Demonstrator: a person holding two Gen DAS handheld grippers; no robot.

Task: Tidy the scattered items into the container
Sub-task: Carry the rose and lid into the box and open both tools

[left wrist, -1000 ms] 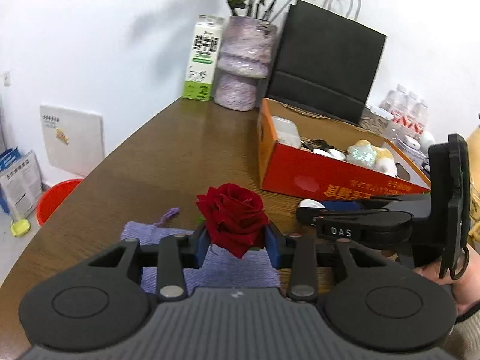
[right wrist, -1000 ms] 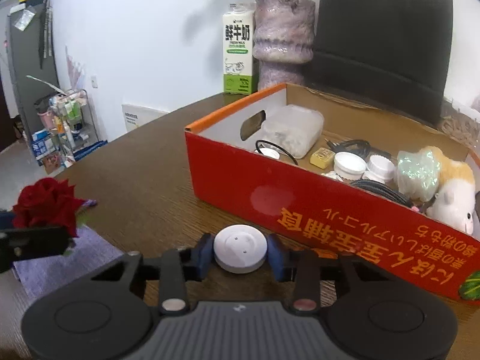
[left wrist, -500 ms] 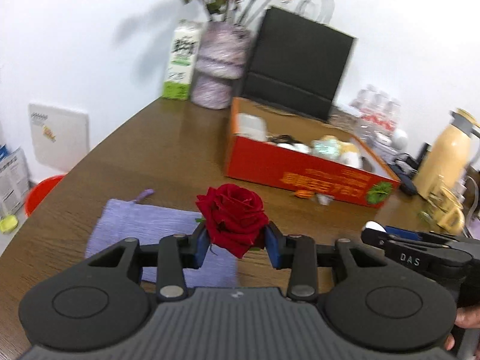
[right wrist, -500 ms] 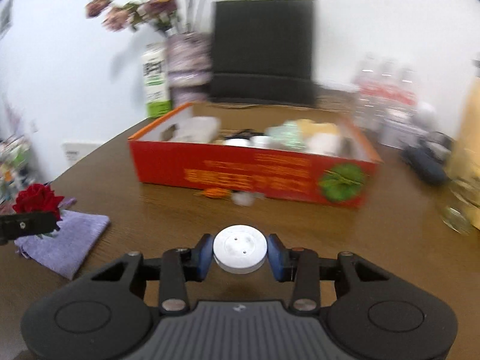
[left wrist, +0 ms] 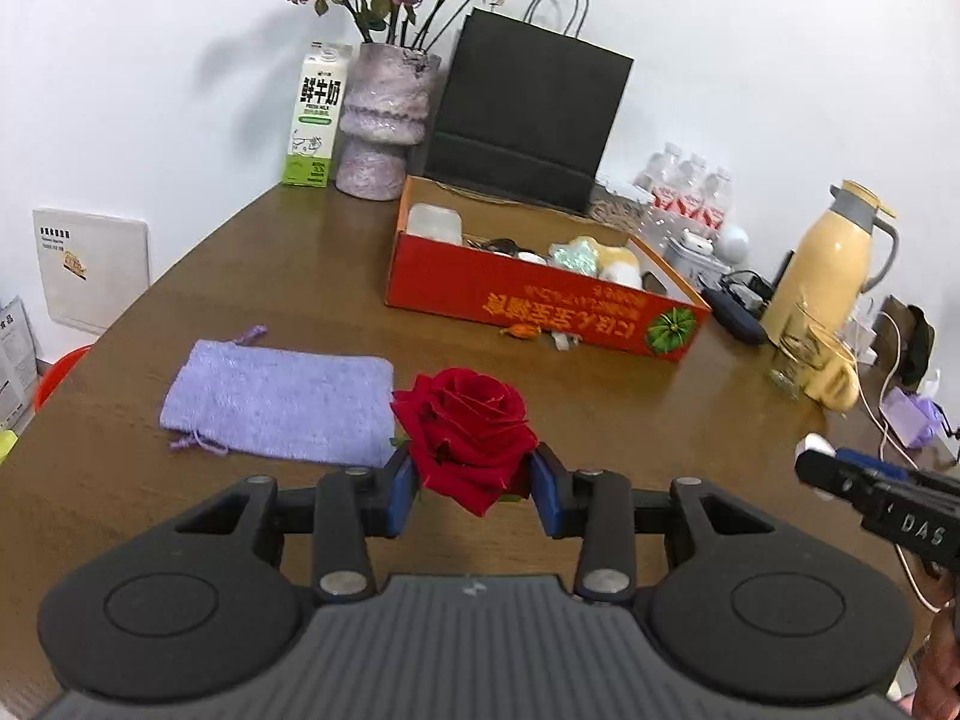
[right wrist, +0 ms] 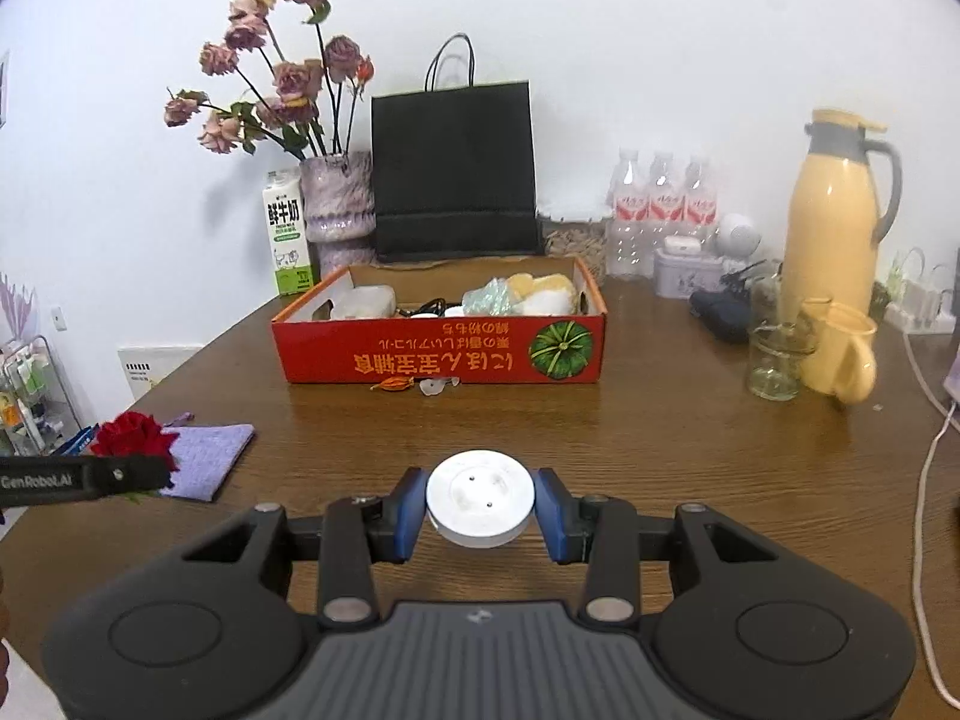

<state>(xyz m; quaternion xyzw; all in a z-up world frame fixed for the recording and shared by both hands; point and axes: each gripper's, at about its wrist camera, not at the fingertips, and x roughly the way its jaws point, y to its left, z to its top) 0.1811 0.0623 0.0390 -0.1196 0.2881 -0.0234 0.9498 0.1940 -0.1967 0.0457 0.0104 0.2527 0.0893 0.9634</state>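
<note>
Both hands have pulled back from the open red cardboard box [right wrist: 438, 354] since a second ago; it was close ahead of my right gripper [right wrist: 480, 510], now it sits well apart across the brown wooden table [right wrist: 660, 450].

Right blue pads [right wrist: 408, 510] clamped on one round white plastic disc [right wrist: 480, 504], gripped across its rim, flat face up, clear of the table. Left gripper [left wrist: 474, 492] clamped on one red fabric rose bloom [left wrist: 468, 432], pinched low so the petals stand above the pads. I judge both loads are being carried towards the box, neither yet over it.

Count outward: one lilac drawstring pouch [left wrist: 276, 402] lying flat beside the rose, untouched. Two small scraps against the box's near wall, one orange [right wrist: 393, 384], one whitish [right wrist: 435, 385]; I cannot tell what they are. So five loose items outside, two in hand. Box already holds several things, including a clear tub and a plush toy.

Behind it: one black paper bag [right wrist: 453, 180], one vase of dried roses [right wrist: 336, 204], one milk carton [right wrist: 287, 234].
</note>
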